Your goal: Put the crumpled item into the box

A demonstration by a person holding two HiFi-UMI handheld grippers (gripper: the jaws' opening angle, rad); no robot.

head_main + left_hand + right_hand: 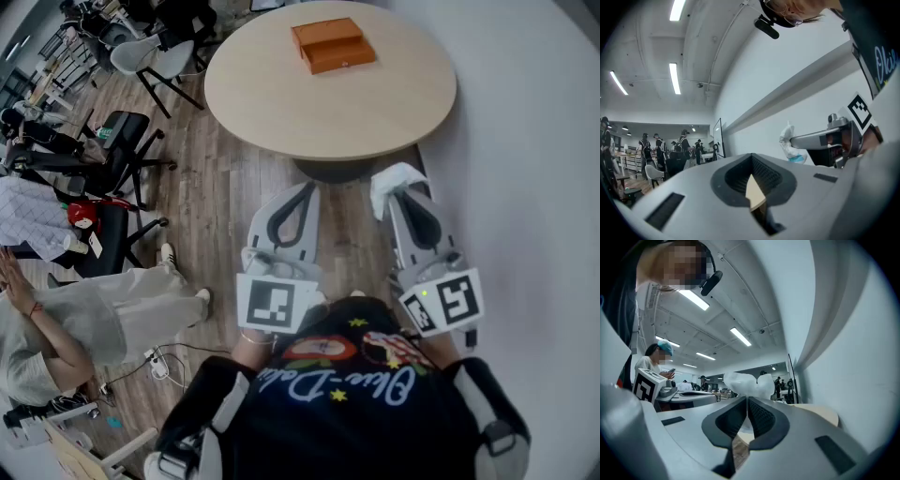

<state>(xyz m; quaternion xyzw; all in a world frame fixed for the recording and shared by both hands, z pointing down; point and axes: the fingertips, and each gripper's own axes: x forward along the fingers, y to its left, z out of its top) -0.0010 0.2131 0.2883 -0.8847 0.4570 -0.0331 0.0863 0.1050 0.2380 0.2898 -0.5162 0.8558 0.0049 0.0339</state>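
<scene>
An orange box lies on the far side of a round wooden table. Both grippers are held low in front of the person, short of the table's near edge. My right gripper is shut on a white crumpled item, which bulges out past the jaw tips; the right gripper view shows the crumpled item above my right gripper. My left gripper is shut with nothing in it. From the left gripper view, my left gripper is shut, and the crumpled item is visible to the right.
Office chairs stand left of the table on the wooden floor. A seated person is at the lower left, beside a power strip. A white wall runs along the right side, close to the table.
</scene>
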